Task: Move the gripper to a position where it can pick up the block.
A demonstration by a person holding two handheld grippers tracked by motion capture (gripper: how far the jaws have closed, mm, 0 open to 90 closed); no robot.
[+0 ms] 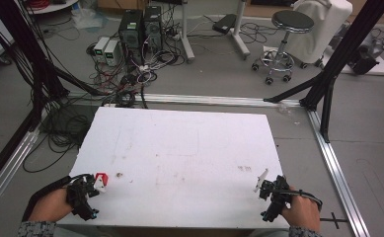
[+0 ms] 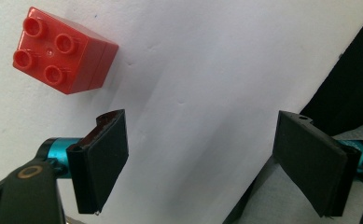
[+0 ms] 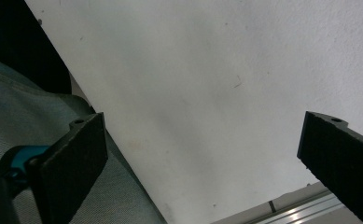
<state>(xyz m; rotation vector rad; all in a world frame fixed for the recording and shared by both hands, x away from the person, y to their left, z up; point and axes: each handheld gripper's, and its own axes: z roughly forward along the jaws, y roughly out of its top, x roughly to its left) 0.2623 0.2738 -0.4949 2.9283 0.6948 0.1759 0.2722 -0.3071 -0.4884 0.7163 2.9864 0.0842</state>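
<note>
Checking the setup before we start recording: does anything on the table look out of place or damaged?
Nothing stands out. A red block sits studs-up on the white table, intact, just beyond the open left gripper. The board shows only faint smudges.

Left gripper (image 2: 202, 163): black frame; two flat, rectangular black jaw pads on turquoise metal mounts; reddish-brown stain on the top edge of one pad; a brass-coloured ring set in the black housing.
Right gripper (image 3: 207, 163): same build, flat black pads, each with a small hole near its top corner; turquoise fitting behind one pad.
Cables (image 1: 308, 195): black, trailing from the gripper bodies in the high view.
Sleeves (image 1: 34, 229): grey patterned cuffs at both wrists.
Legwear (image 3: 20, 121): blue-grey woven fabric in the right gripper view.
</note>
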